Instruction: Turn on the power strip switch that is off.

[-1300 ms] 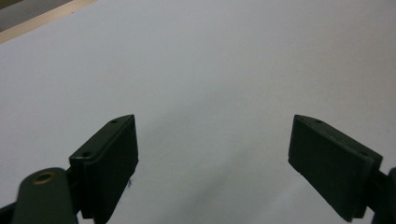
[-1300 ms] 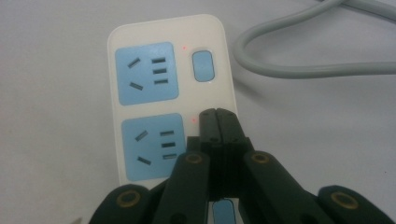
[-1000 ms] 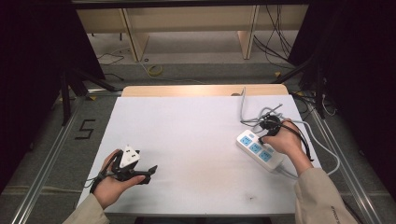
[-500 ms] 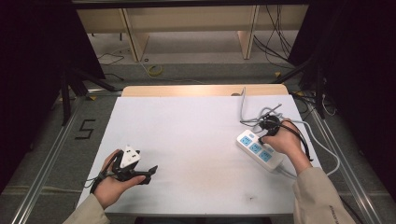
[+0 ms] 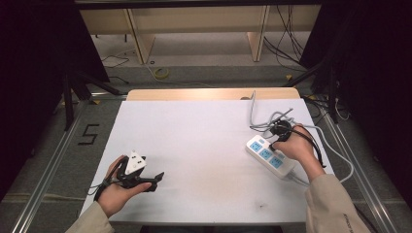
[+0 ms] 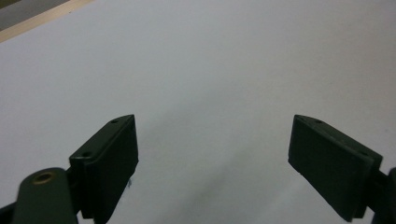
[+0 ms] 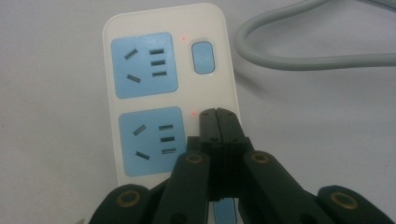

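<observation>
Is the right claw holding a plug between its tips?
No, the right claw is shut with nothing between its tips, which rest over the white power strip where a switch would sit beside the second socket.

A black "5" [image 5: 89, 134] stands on the grey floor [image 5: 58, 160] left of the table [image 5: 194, 145] (no other text is legible).

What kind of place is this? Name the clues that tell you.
Probably a lab or recording studio: a white-covered table ringed by black curtains, loose cables on the floor, and a power strip under test.
</observation>
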Demonstrator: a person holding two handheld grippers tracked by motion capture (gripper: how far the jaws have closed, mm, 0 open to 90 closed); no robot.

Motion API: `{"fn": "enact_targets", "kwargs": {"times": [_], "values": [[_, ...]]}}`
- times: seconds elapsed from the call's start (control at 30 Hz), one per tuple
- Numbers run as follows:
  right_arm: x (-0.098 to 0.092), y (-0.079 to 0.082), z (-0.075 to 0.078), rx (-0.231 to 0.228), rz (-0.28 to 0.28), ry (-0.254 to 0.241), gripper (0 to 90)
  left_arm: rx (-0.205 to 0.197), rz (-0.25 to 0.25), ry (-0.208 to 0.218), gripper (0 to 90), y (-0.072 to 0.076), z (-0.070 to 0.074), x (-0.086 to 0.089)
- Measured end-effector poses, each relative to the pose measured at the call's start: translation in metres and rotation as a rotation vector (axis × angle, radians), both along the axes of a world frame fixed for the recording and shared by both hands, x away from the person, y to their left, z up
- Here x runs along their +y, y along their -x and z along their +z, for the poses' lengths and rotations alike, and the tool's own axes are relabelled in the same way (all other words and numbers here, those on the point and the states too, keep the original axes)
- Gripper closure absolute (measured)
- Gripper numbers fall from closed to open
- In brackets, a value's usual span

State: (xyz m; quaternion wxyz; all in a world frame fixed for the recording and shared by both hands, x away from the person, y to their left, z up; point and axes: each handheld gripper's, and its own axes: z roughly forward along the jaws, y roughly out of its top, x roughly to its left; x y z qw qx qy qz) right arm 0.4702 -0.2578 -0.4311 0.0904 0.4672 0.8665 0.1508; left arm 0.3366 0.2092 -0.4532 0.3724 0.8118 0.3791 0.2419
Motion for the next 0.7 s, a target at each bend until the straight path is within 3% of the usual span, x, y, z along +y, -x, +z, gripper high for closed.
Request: {"fn": "enact_targets", "kwargs": {"times": [0.47,0.7], "values": [[-0.0024,0.0005,0.0004,0.002,-0.005,-0.024,90.0,0.002,0.000,0.001,15.7,-0.0001,0.0000,0.0002],[-0.0020,0.0024,0.0028,-0.025,-0.012,-0.030,90.0,0.001,-0.001,0.002,15.7,0.0000,0.0000,0.0001]]}}
